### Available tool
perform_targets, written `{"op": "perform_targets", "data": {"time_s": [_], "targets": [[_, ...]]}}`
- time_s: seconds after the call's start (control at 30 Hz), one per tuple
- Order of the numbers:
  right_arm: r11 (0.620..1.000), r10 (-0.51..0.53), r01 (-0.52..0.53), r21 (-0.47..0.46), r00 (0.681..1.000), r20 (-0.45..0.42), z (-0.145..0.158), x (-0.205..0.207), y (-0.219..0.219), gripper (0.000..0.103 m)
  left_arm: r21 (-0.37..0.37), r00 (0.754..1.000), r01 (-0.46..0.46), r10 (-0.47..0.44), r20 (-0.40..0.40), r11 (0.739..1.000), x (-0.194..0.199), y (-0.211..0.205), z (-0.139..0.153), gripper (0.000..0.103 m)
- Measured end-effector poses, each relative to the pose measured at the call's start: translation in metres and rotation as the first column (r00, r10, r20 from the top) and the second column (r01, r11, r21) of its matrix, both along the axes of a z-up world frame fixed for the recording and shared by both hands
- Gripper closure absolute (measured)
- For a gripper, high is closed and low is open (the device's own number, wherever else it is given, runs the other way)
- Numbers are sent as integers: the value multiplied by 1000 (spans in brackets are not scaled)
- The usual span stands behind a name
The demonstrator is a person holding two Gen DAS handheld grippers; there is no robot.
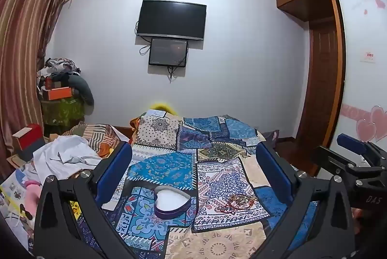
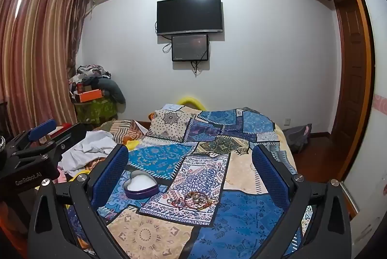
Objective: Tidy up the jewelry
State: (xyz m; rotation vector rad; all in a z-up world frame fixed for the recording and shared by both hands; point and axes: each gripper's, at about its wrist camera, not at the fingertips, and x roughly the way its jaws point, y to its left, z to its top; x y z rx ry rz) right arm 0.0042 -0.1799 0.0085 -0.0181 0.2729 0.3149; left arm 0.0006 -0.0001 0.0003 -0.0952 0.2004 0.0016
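Lying bracelets (image 2: 193, 199) between gripper (image 2: 191, 172) fingers

Tangle of bracelets (image 1: 238, 202) too small to count or separate, far end of bed (image 2: 217, 114) hiding floor behind, yellow object (image 1: 162, 106) mostly hidden past quilt, right tongs (image 1: 352, 150) cut off by frame edge, small screen (image 2: 190, 47) contents blurred

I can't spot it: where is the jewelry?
The jewelry lies tangled on the patchwork bedspread, just right of the open heart-shaped box, in both views.
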Motion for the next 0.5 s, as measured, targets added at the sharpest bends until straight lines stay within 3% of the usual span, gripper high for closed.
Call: {"op": "perform_targets", "data": {"time_s": [0.5], "targets": [[1000,1,-1,-2,1000,-10,-2,1,1,2,5,1000,-12,12,-1,1000,1,1,-3,0]]}}
